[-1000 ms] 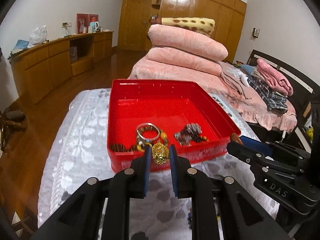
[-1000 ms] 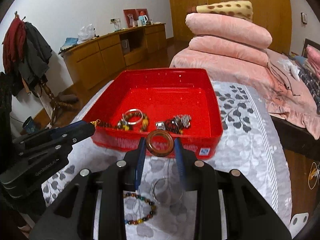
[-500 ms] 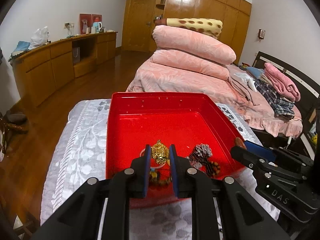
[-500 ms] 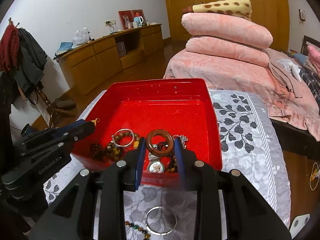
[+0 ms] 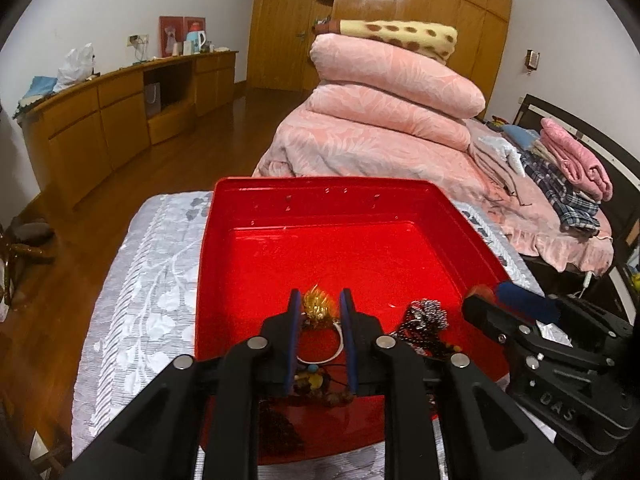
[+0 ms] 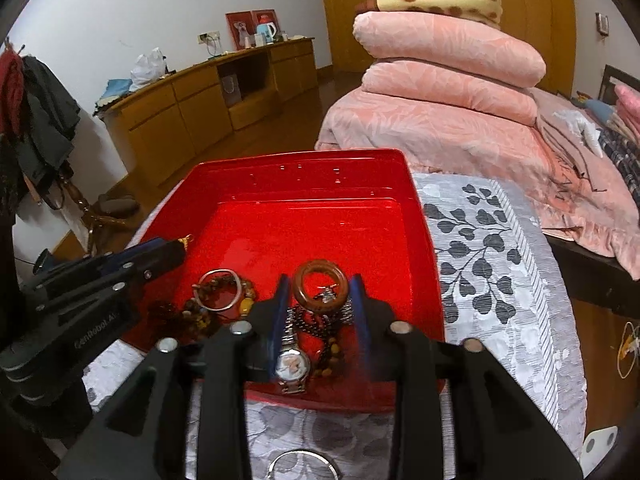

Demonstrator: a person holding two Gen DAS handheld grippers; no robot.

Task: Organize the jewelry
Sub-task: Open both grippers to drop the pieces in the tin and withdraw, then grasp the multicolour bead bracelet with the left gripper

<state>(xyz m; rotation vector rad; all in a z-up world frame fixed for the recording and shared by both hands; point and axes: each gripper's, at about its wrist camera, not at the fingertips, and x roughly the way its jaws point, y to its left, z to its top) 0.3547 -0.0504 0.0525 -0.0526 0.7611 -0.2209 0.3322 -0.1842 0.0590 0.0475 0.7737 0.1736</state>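
Both grippers hang over the red tray (image 5: 208,264) and their jaws have just been opening. The left gripper (image 5: 319,307) has let go of the gold ornament (image 5: 318,306), and the right gripper (image 6: 319,286) has released the wooden ring (image 6: 320,285) – it sits loose on the jewelry pile (image 6: 320,332) in the tray.

You're working over a table covered by a grey leaf-patterned cloth (image 6: 484,280). The red tray (image 6: 424,216) sits directly on it, and just before the tray's near edge a silver ring (image 6: 304,465) lies on the cloth.
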